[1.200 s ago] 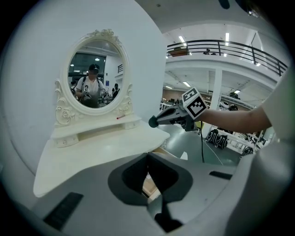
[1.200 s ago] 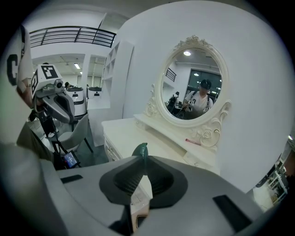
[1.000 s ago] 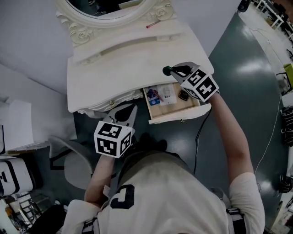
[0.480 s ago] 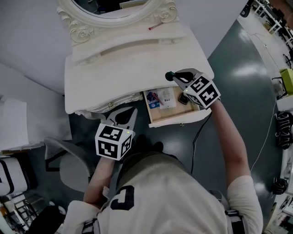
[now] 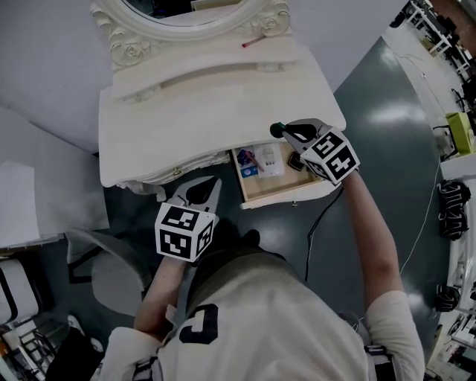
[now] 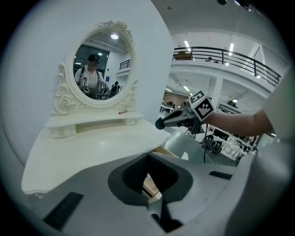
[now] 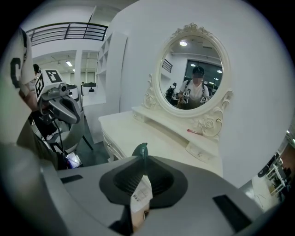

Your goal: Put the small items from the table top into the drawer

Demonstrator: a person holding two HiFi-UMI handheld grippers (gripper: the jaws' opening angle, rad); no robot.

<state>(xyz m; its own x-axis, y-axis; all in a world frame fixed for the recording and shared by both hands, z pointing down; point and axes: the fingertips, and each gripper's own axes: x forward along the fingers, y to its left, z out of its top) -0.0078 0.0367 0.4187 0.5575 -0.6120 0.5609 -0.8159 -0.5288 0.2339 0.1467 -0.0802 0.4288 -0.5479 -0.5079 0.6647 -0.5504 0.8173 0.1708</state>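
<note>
White worktop [image 5: 208, 111] bears one red stick [image 5: 251, 42] on its mirror shelf, the right tool [image 5: 287, 132] clamps one dark-green item [image 5: 277, 129] beside the single open drawer [image 5: 286, 195], and the left tool [image 5: 212, 184] hangs closed and empty.

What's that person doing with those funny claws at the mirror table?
A person is putting small things from the white dressing table into its open drawer. The right claw is shut on a green-tipped item, by the drawer. The left claw holds nothing, down by the table's front edge. Some things already lie in the drawer; a pink stick lies beside the mirror.
</note>
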